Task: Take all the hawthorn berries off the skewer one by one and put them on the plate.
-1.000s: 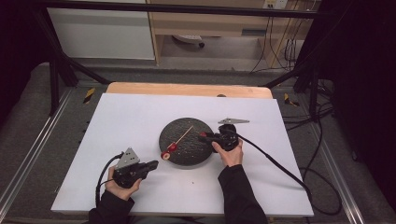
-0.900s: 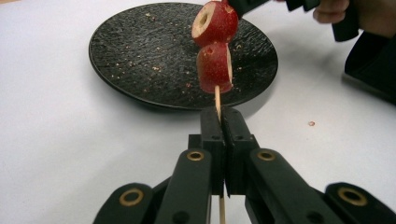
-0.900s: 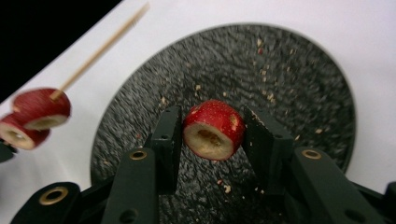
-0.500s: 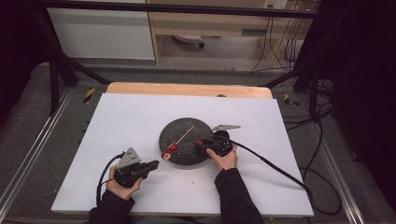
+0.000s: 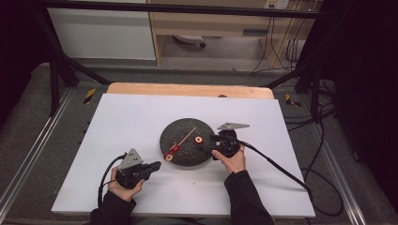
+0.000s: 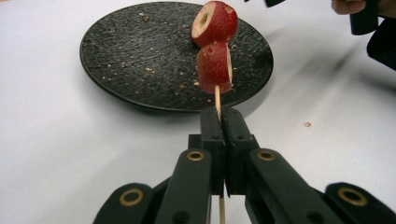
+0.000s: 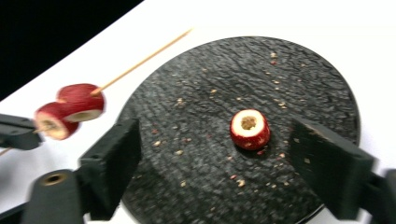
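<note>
A thin wooden skewer [image 6: 217, 99] carries two red fruit slices [image 6: 215, 66], and my left gripper [image 6: 219, 114] is shut on its lower end. The skewer's tip points over the black stone plate [image 5: 184, 156]. From above, the left gripper [image 5: 155, 165] lies at the plate's near left and the slices [image 5: 171, 151] hang over the rim. A third slice [image 7: 250, 129], red-skinned with a cored pale face, lies flat on the plate [image 7: 299, 74]. My right gripper [image 7: 215, 133] has just been opening; its jaws stand wide on either side of that slice without touching it.
The plate sits mid-table on a white sheet [image 5: 131, 122] over a wooden top. Crumbs dot the plate. Black cables [image 5: 281, 168] trail from both grippers. Black frame poles [image 5: 54, 79] and a shelf unit stand beyond the far edge.
The right gripper had a red slice in its jaws over the plate. Now the slice lies on the plate, the jaws are apart, and the gripper has drawn slightly to the right.
</note>
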### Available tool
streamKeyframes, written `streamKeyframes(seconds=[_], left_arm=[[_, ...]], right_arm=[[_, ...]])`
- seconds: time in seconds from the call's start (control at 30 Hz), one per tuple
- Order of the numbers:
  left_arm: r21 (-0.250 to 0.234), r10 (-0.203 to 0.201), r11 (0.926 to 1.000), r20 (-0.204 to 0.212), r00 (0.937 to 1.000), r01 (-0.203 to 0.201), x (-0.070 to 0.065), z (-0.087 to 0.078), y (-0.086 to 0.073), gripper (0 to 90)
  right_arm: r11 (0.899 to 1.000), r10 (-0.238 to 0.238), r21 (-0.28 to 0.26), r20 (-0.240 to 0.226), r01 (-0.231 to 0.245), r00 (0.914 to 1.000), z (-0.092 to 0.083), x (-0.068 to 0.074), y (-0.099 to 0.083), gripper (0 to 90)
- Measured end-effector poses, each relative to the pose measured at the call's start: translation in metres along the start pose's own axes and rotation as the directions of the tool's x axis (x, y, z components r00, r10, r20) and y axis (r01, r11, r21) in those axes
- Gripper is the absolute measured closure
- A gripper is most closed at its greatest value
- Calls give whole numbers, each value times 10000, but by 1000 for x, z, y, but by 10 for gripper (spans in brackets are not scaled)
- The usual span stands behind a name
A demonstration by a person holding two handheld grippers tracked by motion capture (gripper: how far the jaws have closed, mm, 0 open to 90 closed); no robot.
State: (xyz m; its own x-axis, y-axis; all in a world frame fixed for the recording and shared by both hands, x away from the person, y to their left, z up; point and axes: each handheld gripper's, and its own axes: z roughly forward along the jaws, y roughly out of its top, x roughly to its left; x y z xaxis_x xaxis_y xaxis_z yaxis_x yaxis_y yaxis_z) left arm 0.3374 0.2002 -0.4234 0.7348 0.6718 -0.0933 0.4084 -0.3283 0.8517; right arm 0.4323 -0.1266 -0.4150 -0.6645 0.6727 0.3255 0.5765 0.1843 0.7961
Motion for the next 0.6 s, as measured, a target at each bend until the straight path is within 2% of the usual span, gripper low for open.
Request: streamKeyframes(seconds=[0.07, 0.13, 0.27, 0.6], left_arm=[[24, 27, 10000, 25, 10000, -27, -1, 1, 0, 881], [46, 67, 10000, 49, 10000, -67, -3, 2, 1, 881], [76, 137, 9999, 116, 9998, -138, -6, 5, 2, 881], [186, 342, 9992, 406, 9986, -350, -17, 16, 6, 881]], right_arm=[[10000, -56, -41, -91, 55, 9999, -2, 2, 0, 143], [10000, 38, -4, -413, -38, 9991, -5, 7, -1, 94], [9999, -59, 110, -677, 66, 9977, -8, 13, -5, 79], [9987, -289, 388, -1198, 337, 9924, -9, 25, -15, 112]])
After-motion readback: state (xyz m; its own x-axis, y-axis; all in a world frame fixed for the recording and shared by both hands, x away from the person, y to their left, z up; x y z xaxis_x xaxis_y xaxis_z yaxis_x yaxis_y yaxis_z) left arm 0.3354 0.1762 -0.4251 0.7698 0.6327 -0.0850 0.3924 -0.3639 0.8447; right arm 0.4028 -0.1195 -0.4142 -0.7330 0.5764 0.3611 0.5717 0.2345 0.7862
